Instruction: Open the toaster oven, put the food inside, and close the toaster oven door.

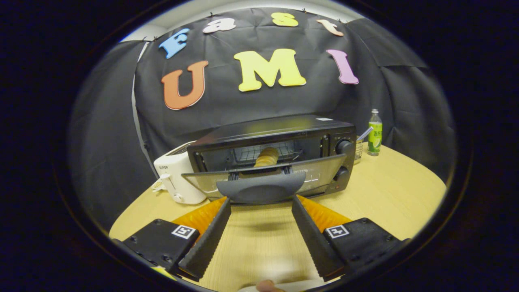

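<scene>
Gripper view: fingers (261, 199) spread under oven door handle (261, 188).

From my end the oven (279, 134) reads as dark painted metal, its top faintly glossy. Its door (320, 170) is clear glass with a sheen, and the handle (261, 188) looks like smooth matt plastic. I can see a thin wire rack (251, 153) inside, and on it a bread roll (266, 157) with a dull crust. The toaster (175, 176) beside it is smooth plastic, slightly shiny. The tabletop (389, 190) is pale wood grain with a satin finish. The bottle (375, 136) is clear plastic under a glossy label. The tool (261, 201) has open, ridged fingers (211, 235), matt like rubber. The booth wall is matt creased cloth.
</scene>
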Tool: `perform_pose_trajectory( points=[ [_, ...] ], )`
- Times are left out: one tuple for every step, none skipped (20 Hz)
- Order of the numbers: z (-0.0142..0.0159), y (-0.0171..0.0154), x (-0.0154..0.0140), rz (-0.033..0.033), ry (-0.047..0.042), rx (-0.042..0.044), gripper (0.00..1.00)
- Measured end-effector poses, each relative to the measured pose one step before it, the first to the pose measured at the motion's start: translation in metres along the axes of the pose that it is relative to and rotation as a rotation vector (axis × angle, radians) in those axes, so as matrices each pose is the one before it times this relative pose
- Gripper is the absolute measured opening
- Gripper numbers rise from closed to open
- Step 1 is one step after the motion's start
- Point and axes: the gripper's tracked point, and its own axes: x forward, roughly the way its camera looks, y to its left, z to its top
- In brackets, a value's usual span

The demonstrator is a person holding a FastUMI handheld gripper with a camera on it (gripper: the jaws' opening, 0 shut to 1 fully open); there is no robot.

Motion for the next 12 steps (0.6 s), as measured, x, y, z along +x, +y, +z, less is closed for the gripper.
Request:
perform_pose_trajectory(
  points=[
    [0.00134, -0.00424, -0.00149, -0.00122, 0.00009, 0.01602, 1.00],
    [0.00054, -0.00242, -0.00198, -0.00206, 0.00236, 0.00552, 1.00],
    [0.00207, -0.00306, -0.00219, -0.00071, -0.00271, -0.00287, 1.00],
    [0.00335, -0.00327, -0.00438, -0.00604, -0.00065, -0.00575, 1.00],
    [0.00588, -0.00310, -0.00484, -0.00522, -0.00678, -0.00484, 1.00],
    [0.00773, -0.00237, -0.00657, -0.00169, -0.00970, -0.00157, 1.00],
    [0.00945, -0.00068, -0.00848, 0.00098, -0.00945, 0.00323, 1.00],
    [0.01231, 0.00017, -0.01215, 0.00090, -0.01931, 0.00447, 1.00],
    [0.01358, 0.00141, -0.01305, 0.00205, -0.02492, -0.00030, 1.00],
    [0.01686, 0.00282, -0.01235, 0.00270, -0.03004, -0.00288, 1.00],
    [0.01590, 0.00369, -0.01453, 0.00614, -0.02024, -0.01071, 1.00],
    [0.01069, 0.00174, -0.01182, -0.00808, -0.01596, -0.01161, 1.00]
  ],
)
